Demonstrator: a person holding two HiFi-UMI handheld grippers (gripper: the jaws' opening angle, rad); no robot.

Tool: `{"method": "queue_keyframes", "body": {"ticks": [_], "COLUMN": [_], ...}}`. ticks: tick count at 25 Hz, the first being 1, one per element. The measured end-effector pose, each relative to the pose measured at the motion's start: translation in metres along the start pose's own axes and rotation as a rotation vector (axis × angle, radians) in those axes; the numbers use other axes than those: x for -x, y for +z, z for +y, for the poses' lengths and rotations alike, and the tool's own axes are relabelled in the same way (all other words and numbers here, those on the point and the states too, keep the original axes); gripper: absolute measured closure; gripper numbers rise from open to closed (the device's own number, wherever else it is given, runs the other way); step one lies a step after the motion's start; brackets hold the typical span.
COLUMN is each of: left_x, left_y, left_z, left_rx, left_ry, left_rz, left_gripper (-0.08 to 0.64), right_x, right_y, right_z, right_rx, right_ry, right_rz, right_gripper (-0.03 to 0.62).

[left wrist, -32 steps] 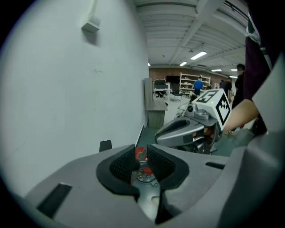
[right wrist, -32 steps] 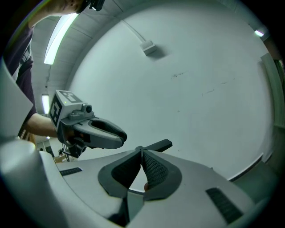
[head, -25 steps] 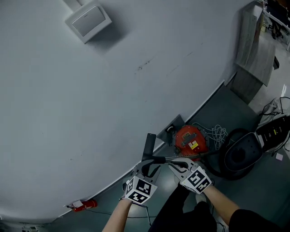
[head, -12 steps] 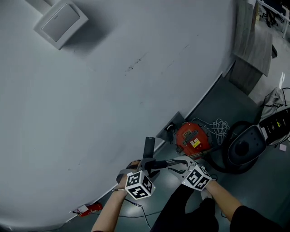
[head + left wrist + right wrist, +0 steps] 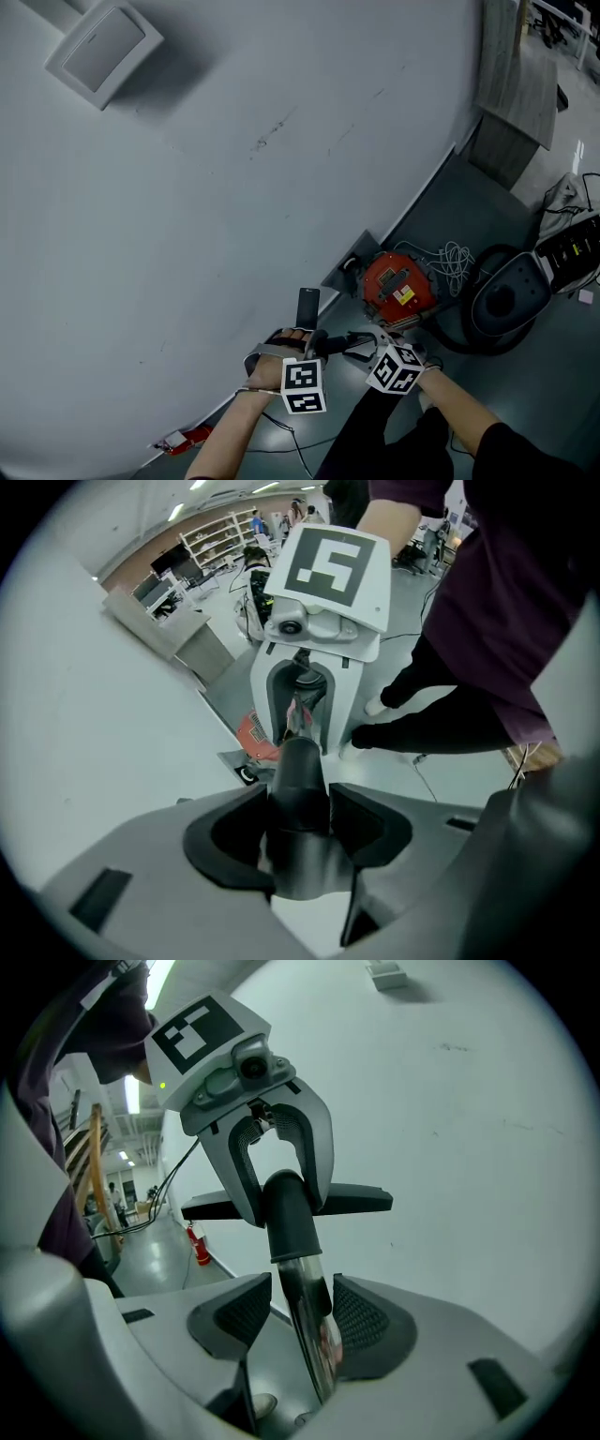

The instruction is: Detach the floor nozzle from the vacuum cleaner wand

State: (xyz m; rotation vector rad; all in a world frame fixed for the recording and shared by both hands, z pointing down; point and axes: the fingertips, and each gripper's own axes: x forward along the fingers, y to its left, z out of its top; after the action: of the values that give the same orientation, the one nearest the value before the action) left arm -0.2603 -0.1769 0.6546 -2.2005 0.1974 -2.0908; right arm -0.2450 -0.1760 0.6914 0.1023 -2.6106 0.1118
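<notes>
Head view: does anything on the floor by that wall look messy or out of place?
A loose tangle of white cable lies heaped on the grey floor beside the round red machine, uncoiled. The pale wall carries dark scuff marks. Nothing looks spilled.

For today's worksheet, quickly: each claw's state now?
Left claw: opening, dark nozzle neck between its pads.
Right claw: opening, chrome wand between its pads.

Lab/workshop bldg: shelving (image 5: 221,536), desk (image 5: 525,103), red cable reel (image 5: 398,283), fire extinguisher (image 5: 200,1246), grey floor (image 5: 450,211) w/ loose cables (image 5: 454,262).
</notes>
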Motion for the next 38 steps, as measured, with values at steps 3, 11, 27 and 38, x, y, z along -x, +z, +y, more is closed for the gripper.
{"method": "queue_keyframes", "body": {"ticks": [3, 11, 27, 38], "left_x": [-0.003, -0.004, 0.006, 0.036], "left_y": [0.0, -0.002, 0.0, -0.027], "left_z": [-0.001, -0.001, -0.005, -0.01], "left_rx": [-0.022, 0.11, -0.005, 0.419], "left_ry": [0.003, -0.05, 0.065, -0.015], "left_rz": [0.005, -0.007, -0.089, -0.204], "left_gripper": [0.357, 0.374, 0.376, 0.376], "right_x": [-0.003, -0.004, 0.002, 0.004], "right_y": [0.002, 0.002, 0.003, 0.005], "right_z": [-0.003, -0.004, 0.002, 0.001], "right_rx": [0.018, 0.048, 0.092, 0.026], "right_ry": [-0.031, -0.072, -0.028, 0.003], "right_rz": [-0.002, 0.013, 0.003, 0.01], "right_gripper": [0.399, 0.426, 0.434, 0.433]}}
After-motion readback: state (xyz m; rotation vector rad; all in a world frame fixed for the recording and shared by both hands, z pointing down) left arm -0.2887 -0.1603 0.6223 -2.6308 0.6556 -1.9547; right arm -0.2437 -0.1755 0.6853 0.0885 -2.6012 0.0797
